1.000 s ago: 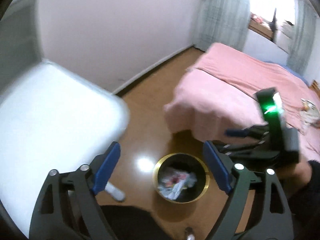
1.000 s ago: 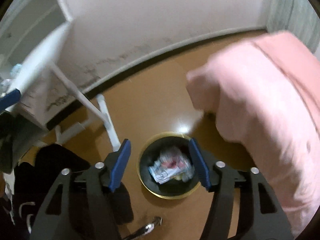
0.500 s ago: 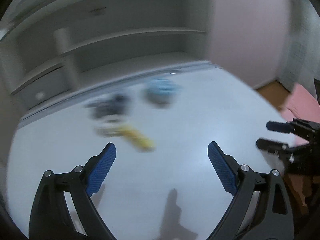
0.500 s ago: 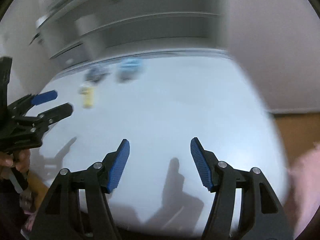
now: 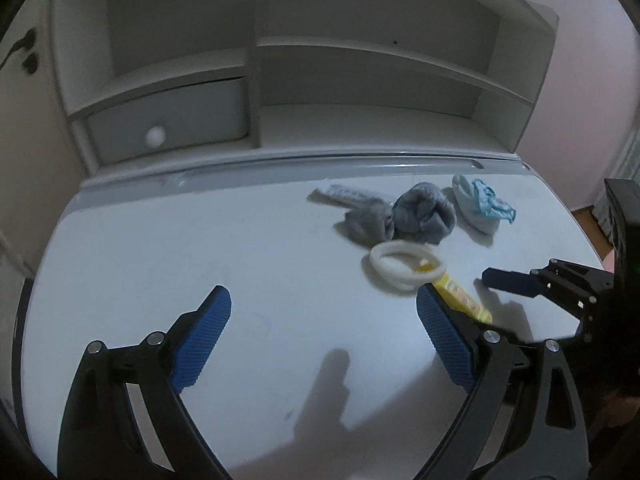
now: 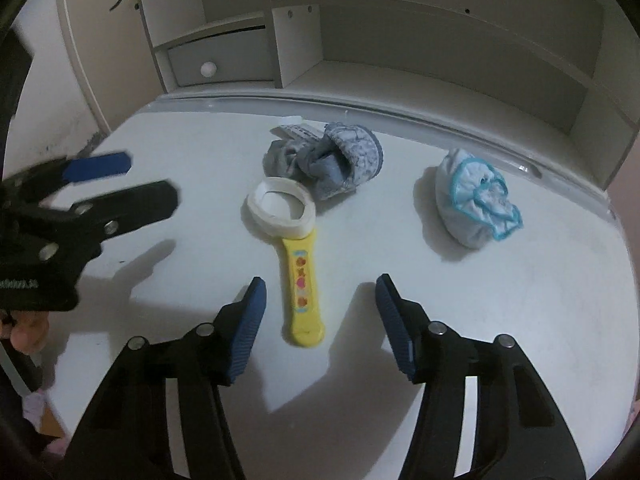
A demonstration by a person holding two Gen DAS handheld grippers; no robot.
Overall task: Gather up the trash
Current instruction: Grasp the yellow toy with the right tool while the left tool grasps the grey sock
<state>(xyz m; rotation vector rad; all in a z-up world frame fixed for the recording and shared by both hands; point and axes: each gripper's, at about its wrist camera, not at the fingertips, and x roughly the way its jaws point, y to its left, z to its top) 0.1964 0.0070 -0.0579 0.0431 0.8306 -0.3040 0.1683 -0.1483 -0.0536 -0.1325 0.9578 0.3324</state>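
On the white desk [image 6: 500, 300] lie a yellow tube-like wrapper [image 6: 303, 288], a white tape ring [image 6: 281, 209], a grey crumpled cloth [image 6: 328, 160] over a small wrapper [image 6: 298, 130], and a white cloth with blue trim [image 6: 476, 204]. In the left wrist view these show as the yellow wrapper [image 5: 464, 300], ring [image 5: 406, 270], grey cloth [image 5: 416, 216] and white-blue cloth [image 5: 480, 208]. My right gripper [image 6: 320, 316] is open, its fingers either side of the yellow wrapper's near end. My left gripper [image 5: 324, 332] is open and empty over bare desk, left of the items.
A white shelf unit [image 5: 360, 80] with a knobbed drawer [image 5: 168, 124] stands behind the desk. The left gripper shows at the left of the right wrist view [image 6: 100, 184]; the right gripper shows at the right of the left wrist view [image 5: 520, 280]. A pink wall [image 5: 592, 60] is right.
Both grippers swung up from the floor bin with trash to the desk. Over the last half second they moved closer to the items; both stayed open.
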